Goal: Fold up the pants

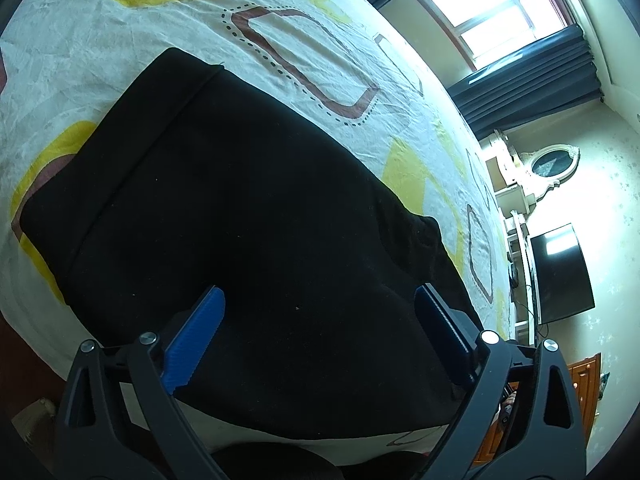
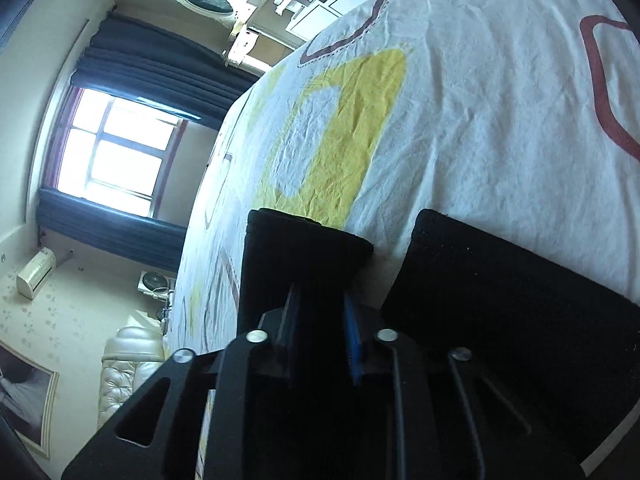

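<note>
Black fabric is the work piece: the pants (image 1: 240, 208) lie on a bed sheet (image 1: 140, 32) printed white with yellow and brown-red shapes, and in the left wrist view they form a broad, flat, roughly rectangular stack with a seam or folded edge running across the far end. The left gripper (image 1: 316, 336) hangs above the near part of this stack with its jaws spread wide; the blue pads (image 1: 196, 336) stand clear of each other and no cloth is between them. The right gripper (image 2: 318, 320) has its jaws drawn close together and pinches a band of the black fabric, whose end stands raised ahead of the pads. To the right of that raised end, another section of the garment lies flat on the sheet, with a strip of sheet showing between the two. Judged from this layout, the step in hand is a fold-over, with the right side carrying a gripped edge. The next move calls for bringing that edge over the flat stack, aligning it with the edges below, then releasing. The left gripper is placed to press or steady the stack if required.
</note>
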The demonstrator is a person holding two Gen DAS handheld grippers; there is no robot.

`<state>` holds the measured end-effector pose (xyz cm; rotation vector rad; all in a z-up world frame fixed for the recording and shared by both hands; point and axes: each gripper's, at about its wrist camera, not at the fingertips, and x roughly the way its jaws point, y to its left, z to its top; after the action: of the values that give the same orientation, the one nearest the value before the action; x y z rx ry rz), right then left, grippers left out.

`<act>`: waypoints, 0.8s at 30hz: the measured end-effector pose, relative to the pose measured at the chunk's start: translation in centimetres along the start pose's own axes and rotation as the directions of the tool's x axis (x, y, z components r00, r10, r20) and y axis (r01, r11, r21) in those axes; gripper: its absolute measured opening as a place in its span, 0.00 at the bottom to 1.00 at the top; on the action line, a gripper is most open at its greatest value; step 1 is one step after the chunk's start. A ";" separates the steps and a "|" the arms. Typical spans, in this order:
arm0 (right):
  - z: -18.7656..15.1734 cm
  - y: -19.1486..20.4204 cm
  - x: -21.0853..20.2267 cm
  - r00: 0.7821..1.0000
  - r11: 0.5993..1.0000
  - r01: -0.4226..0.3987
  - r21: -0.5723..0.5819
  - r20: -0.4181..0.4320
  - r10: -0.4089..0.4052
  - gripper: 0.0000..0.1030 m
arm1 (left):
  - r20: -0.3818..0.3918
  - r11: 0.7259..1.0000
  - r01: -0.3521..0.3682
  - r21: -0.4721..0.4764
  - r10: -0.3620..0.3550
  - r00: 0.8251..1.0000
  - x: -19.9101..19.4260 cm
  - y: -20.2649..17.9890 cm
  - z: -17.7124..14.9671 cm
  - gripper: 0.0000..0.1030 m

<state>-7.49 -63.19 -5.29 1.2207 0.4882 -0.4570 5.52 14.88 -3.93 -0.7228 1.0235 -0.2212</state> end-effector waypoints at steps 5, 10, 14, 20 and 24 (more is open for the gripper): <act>-0.6 0.0 -2.5 0.999 1.000 -0.022 -0.002 0.032 0.022 0.07 | -0.001 1.000 -0.001 0.003 0.001 1.000 0.0 0.0 0.0 0.93; -0.3 0.9 -7.7 0.996 0.998 -0.045 -0.050 0.077 0.049 0.05 | -0.003 1.000 0.002 -0.001 -0.002 1.000 0.0 0.0 0.0 0.93; -0.4 -0.6 -11.6 0.995 0.999 -0.002 -0.053 0.099 0.007 0.05 | -0.006 1.000 0.007 -0.010 -0.007 1.000 0.1 0.0 -0.1 0.93; -1.7 -6.2 -11.2 0.992 0.992 0.122 0.012 0.039 -0.122 0.05 | -0.012 1.000 0.002 0.000 -0.002 1.000 0.1 0.0 -0.1 0.93; -2.0 -7.3 -10.8 0.990 0.990 0.131 0.049 0.039 -0.133 0.06 | -0.013 1.000 -0.001 0.009 0.001 1.000 0.1 -0.1 -0.2 0.93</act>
<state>-20.63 -62.57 -5.18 1.2251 0.5272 -0.6083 5.41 14.66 -3.99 -0.7131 1.0347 -0.2297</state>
